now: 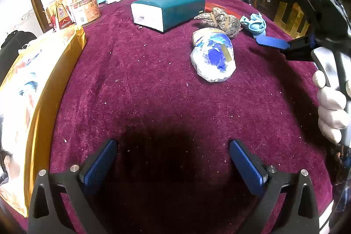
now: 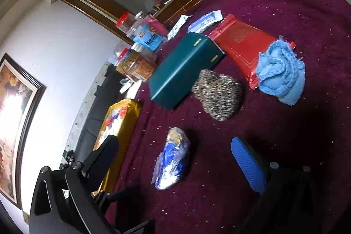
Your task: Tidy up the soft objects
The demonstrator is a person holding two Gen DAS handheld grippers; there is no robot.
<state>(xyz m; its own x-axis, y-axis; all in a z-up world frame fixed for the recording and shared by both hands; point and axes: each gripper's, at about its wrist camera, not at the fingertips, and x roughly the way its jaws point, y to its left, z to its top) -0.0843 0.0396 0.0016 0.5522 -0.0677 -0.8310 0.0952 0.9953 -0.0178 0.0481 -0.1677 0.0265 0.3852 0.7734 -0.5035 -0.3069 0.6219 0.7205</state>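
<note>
On the maroon tablecloth [image 1: 153,84], a teal tissue pack [image 1: 173,9] sits at twelve o'clock; knitted brown bundle [image 2: 219,95], light-blue cloth [image 2: 280,74] and blue-white plastic-wrapped bundle [image 1: 214,56] lie toward one o'clock. Left gripper [image 1: 173,165] and right gripper [image 2: 186,168] both gape wide, empty.

A plastic-wrapped blue-white bundle [image 1: 212,56] lies nearest; a speckled knit roll [image 1: 221,20] and crumpled light-blue cloth [image 1: 253,23] lie behind, apart
</note>
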